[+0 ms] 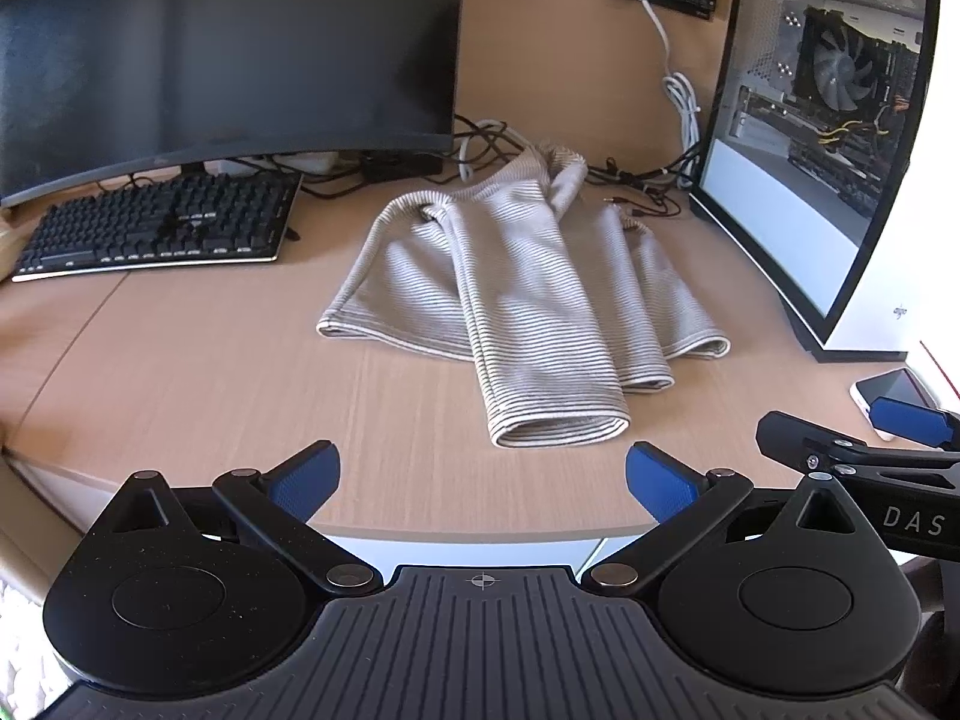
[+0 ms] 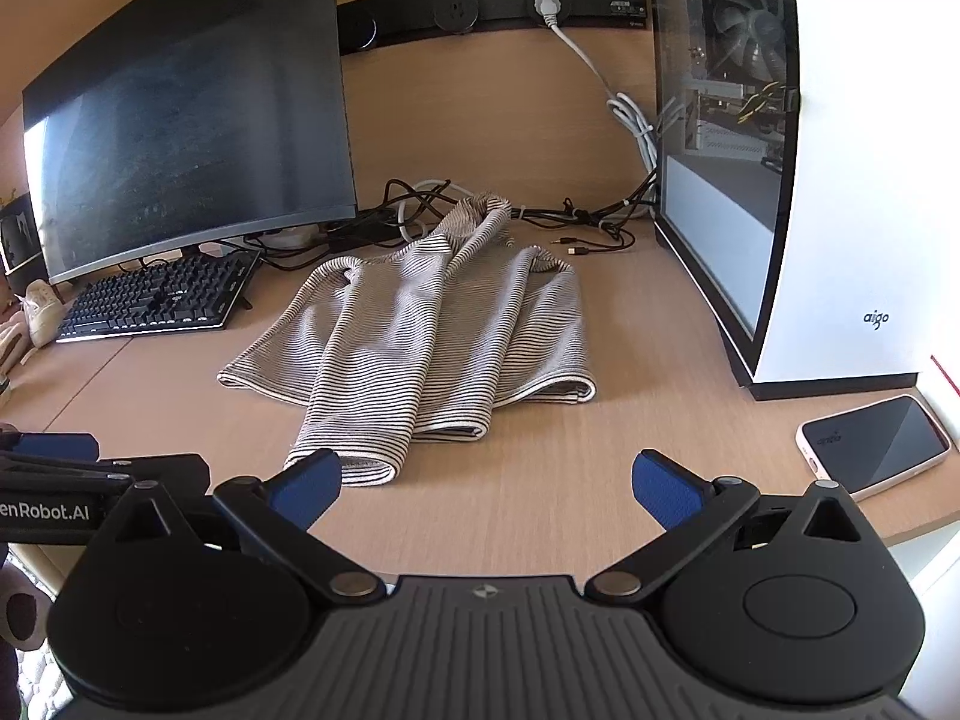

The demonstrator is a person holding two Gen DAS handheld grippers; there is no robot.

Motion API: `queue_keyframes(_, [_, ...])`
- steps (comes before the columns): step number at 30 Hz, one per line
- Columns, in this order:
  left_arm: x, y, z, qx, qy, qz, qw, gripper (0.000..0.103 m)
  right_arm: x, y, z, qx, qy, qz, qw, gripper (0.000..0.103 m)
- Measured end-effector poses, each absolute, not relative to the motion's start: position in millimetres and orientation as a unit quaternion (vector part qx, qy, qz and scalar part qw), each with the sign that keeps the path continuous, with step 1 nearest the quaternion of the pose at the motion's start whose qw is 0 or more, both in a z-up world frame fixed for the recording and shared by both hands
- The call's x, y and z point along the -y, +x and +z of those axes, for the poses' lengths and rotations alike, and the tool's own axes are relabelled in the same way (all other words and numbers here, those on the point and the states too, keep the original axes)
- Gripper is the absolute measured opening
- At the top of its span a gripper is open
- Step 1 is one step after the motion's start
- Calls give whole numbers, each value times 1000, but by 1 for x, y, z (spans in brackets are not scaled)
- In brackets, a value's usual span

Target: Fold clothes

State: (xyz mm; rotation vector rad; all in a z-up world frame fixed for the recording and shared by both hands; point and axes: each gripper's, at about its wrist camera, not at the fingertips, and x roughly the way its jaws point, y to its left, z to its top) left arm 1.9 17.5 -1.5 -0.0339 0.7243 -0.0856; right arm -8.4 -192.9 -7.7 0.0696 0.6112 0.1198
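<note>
1. Your striped garment (image 1: 516,300) lies on the surface (image 1: 210,372) between the keyboard (image 1: 162,228) and the white computer case (image 1: 840,180), partly doubled over itself in overlapping lengthwise layers, with its long axis running away from you toward the cables at the back.
2. Its nearest hem, a rolled fold end (image 1: 558,426), points back toward you and sits just ahead of the left gripper (image 1: 483,480), a little right of that gripper's centre line.
3. From the right gripper (image 2: 486,486), the same fold end (image 2: 348,468) lies ahead and to the left, close to the left finger's blue pad (image 2: 309,489) (so both grippers are near, neither touching cloth).
4. Both pairs of fingers stand spread wide and hold nothing.
5. The layers lie skewed, not squared, so this fits either a fold under way or a loosely dropped heap; I cannot tell which.
</note>
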Motion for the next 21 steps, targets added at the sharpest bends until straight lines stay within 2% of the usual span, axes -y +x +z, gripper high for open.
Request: queue_keyframes(21, [-4,-3,-3,-358,-23,-32,933,103,191,-6,-12,-310,32,59,948,103])
